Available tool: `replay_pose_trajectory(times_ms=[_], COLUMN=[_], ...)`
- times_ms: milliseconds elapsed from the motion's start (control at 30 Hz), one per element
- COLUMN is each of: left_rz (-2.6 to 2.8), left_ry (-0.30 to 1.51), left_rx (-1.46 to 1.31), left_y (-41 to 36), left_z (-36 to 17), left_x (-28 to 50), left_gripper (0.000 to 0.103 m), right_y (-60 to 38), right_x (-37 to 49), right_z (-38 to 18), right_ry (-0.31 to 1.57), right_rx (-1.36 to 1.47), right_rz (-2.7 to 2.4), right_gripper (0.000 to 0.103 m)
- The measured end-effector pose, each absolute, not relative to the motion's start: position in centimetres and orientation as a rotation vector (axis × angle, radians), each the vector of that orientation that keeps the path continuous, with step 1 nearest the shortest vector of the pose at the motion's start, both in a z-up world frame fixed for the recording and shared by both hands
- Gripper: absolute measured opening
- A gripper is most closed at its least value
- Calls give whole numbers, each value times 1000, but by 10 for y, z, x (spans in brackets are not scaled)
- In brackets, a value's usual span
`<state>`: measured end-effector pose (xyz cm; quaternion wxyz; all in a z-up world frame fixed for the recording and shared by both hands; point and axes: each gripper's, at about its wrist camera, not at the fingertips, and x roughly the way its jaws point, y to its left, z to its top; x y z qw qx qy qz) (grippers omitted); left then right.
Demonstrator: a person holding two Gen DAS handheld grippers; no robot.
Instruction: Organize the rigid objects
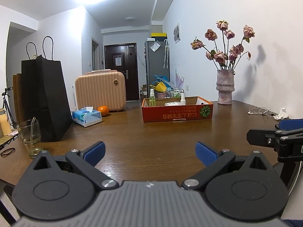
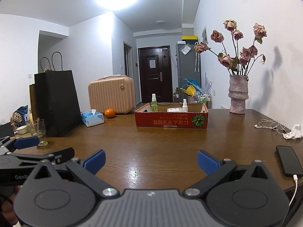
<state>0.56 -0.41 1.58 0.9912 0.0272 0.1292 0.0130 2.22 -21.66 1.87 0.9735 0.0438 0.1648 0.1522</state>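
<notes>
A red cardboard box (image 1: 178,113) (image 2: 171,120) sits on the brown table, far ahead of both grippers. In it stand a green spray bottle (image 1: 152,98) (image 2: 154,103), a small white spray bottle (image 1: 182,99) (image 2: 184,106) and a white packet (image 1: 172,104) (image 2: 174,110). My left gripper (image 1: 150,154) is open and empty, low over the table's near edge. My right gripper (image 2: 151,162) is open and empty beside it, to the right. Each gripper shows at the edge of the other's view.
A black paper bag (image 1: 45,98) (image 2: 56,102), a glass with a straw (image 1: 30,136) (image 2: 38,130), a tissue box (image 1: 87,116) (image 2: 92,117), an orange (image 1: 103,110) (image 2: 109,113) and a pink case (image 1: 100,92) stand left. A vase of roses (image 1: 225,87) (image 2: 238,94), earphones (image 2: 269,124) and a phone (image 2: 288,160) are right.
</notes>
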Motion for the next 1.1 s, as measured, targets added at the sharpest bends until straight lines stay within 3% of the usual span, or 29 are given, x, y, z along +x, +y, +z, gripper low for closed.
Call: replay_pose_trajectory(times_ms=[1100], left_rz=[27], left_ry=[258], left_rx=[56], left_y=[-4], left_z=[16], left_x=[5], left_gripper=[103], right_y=[-216], right_x=[24], right_z=[17], right_ry=[344], right_rx=[95], right_rz=[311], right_gripper=[103])
